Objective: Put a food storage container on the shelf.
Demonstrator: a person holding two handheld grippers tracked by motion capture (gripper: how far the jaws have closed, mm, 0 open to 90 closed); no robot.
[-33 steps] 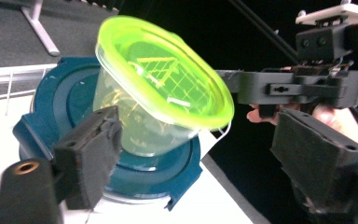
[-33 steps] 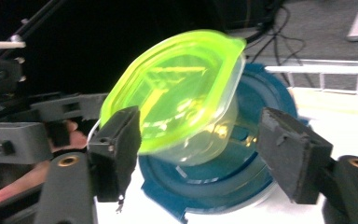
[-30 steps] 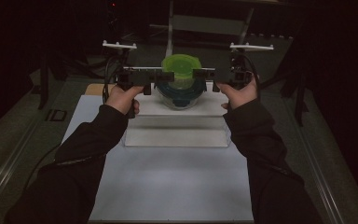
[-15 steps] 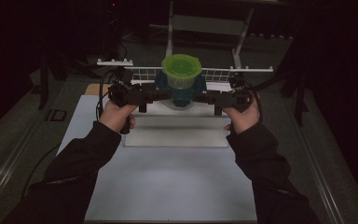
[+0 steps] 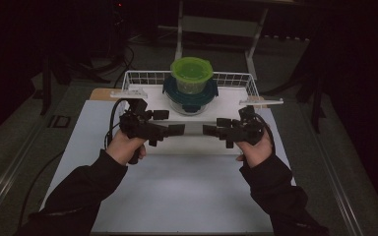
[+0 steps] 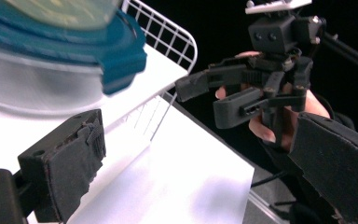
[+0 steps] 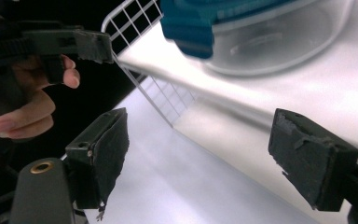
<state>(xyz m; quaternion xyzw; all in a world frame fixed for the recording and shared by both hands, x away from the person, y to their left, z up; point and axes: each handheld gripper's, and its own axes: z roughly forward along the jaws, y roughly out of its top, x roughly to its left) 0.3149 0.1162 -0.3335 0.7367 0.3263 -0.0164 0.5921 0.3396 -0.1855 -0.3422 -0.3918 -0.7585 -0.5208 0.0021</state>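
Stacked containers, a green-lidded tub (image 5: pixel 191 73) atop a teal-lidded clear bowl (image 5: pixel 190 98), stand in a white wire basket (image 5: pixel 138 77) at the far end of a white table (image 5: pixel 177 196); the surrounding room is dark. Left gripper (image 5: pixel 176 131) and right gripper (image 5: pixel 209 130) hover just in front of the basket, tips facing each other, well clear of the stack. Both are released and empty; the left jaws have just been opening.

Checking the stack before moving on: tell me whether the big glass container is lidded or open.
Lidded. The glass container carries a teal lid, and the green-lidded tub stands on it.
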